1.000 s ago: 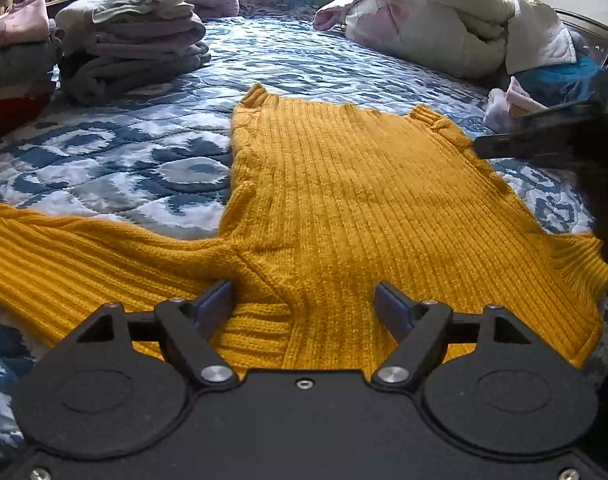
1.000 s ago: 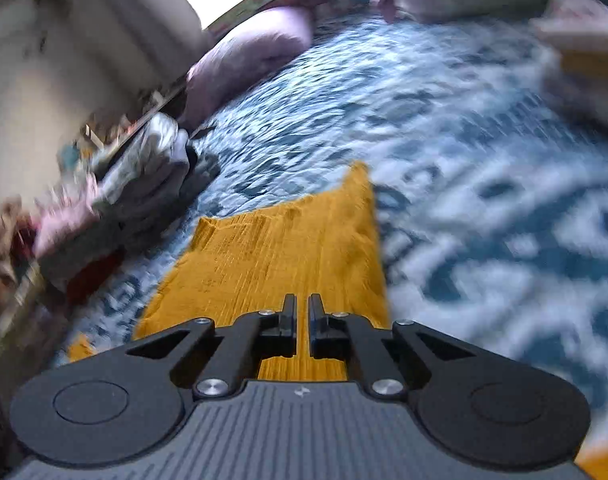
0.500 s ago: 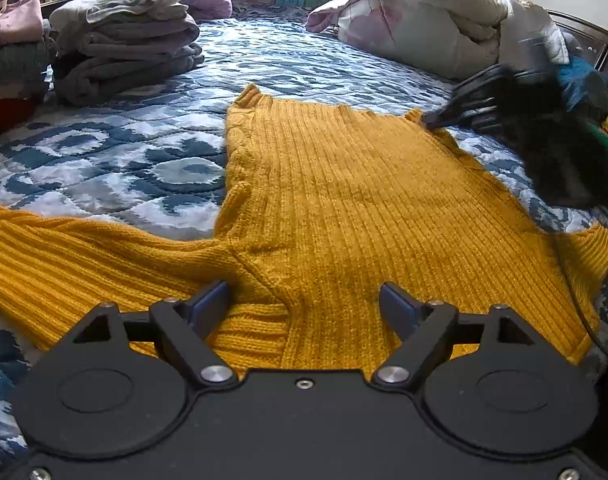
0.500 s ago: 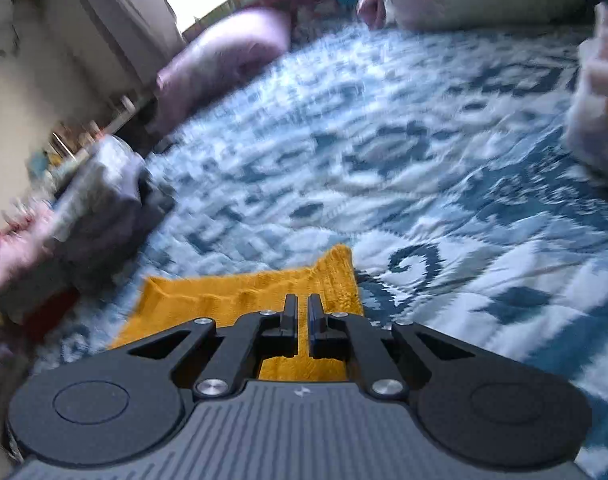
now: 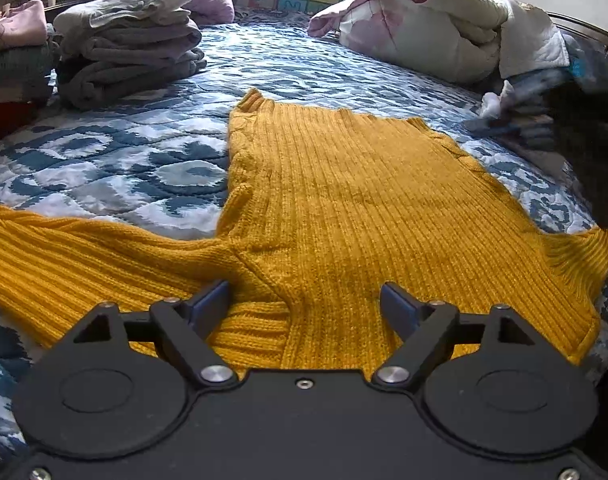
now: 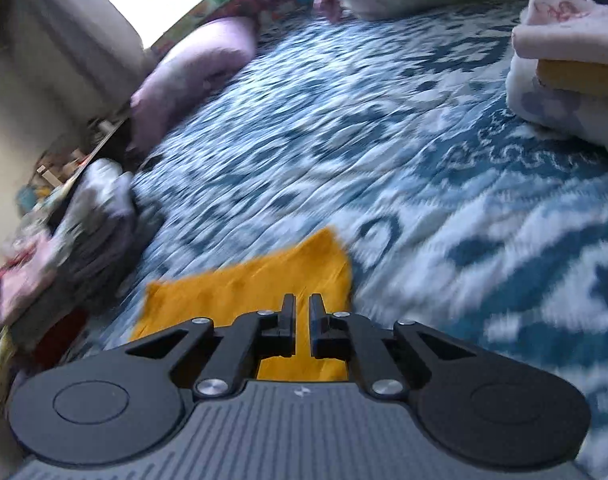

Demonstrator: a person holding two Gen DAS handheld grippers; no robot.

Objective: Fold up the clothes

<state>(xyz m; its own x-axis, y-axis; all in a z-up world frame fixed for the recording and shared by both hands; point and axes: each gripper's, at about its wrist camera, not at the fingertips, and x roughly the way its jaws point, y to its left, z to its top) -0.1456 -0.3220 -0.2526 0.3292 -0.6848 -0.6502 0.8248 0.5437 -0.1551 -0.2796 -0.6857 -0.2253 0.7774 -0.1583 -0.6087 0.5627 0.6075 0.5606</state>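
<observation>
a yellow sweater (image 5: 356,216) lies flat on the bed (image 5: 115,160), and one sleeve (image 5: 63,256) sticks out to the left. the left gripper (image 5: 304,300) sits low at the near edge of the sweater with its fingers (image 5: 211,300) wide apart, holding nothing, same as a second ago. the right gripper (image 6: 301,316) has its fingers almost together with a thin gap, and yellow cloth shows in that gap, but i cannot tell if it is pinched. a moment ago the right gripper was over the far right corner of the sweater; now it is a dark blur at the right side of the left view. the right side looks tucked in already, so the left sleeve is likely next. folded clothes (image 5: 123,56) wait in a pile far back.
</observation>
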